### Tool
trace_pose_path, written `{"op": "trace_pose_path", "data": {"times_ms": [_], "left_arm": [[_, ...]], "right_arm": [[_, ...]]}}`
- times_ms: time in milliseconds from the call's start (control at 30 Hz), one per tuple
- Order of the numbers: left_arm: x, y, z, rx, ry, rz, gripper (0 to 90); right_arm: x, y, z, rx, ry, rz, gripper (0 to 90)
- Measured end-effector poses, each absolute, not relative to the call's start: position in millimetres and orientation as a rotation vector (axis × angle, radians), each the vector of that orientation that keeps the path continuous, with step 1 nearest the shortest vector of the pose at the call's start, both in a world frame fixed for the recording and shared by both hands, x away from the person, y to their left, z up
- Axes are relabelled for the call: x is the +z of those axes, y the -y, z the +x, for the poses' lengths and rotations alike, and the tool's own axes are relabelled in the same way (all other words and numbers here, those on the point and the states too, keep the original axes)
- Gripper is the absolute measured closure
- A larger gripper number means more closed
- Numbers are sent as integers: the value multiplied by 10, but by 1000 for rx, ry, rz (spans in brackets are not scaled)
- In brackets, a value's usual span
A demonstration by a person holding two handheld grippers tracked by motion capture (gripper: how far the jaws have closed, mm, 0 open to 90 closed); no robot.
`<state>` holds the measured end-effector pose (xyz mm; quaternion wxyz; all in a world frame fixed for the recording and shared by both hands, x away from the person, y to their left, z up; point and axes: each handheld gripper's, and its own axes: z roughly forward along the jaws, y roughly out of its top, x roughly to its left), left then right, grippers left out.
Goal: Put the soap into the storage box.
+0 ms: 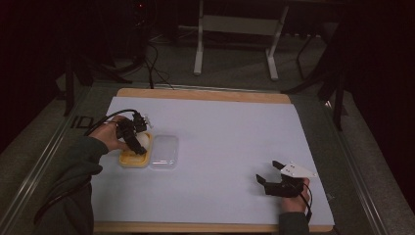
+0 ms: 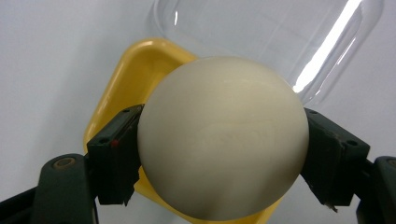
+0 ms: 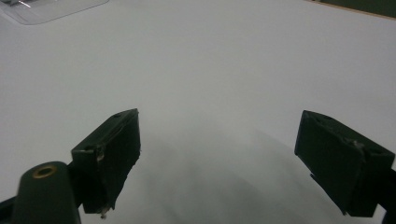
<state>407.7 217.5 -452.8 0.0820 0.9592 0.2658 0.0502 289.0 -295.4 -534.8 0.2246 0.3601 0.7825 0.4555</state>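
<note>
A cream-white ball [image 2: 223, 140] sits between the two black jaws of my left gripper [image 2: 224, 154], which is shut on it just above a yellow tray [image 2: 135, 79]. From the high view the left gripper [image 1: 138, 139] hovers over that yellow tray [image 1: 132, 160] at the sheet's left side, the ball [image 1: 142, 139] showing pale under it. A clear plastic lid [image 1: 164, 152] lies right beside the tray; the same lid [image 2: 261, 37] fills the background beyond the ball. My right gripper [image 1: 267, 172] rests low near the front right, open and holding nothing [image 3: 219, 158].
A white sheet [image 1: 230, 132] covers the wooden table [image 1: 205, 95]. Beyond the far edge stand the white legs of another table [image 1: 198, 49] and dark cables [image 1: 156, 63] on the floor. A corner of the clear lid [image 3: 46, 9] appears far off in the right gripper view.
</note>
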Motion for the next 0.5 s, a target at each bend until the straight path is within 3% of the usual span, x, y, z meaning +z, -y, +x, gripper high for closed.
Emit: {"op": "trace_pose_path", "data": {"times_ms": [500], "left_arm": [[-4626, -2266, 4060, 164, -835, 2873, 232]], "right_arm": [[-5348, 2950, 2887, 1252, -2161, 994, 141]]}}
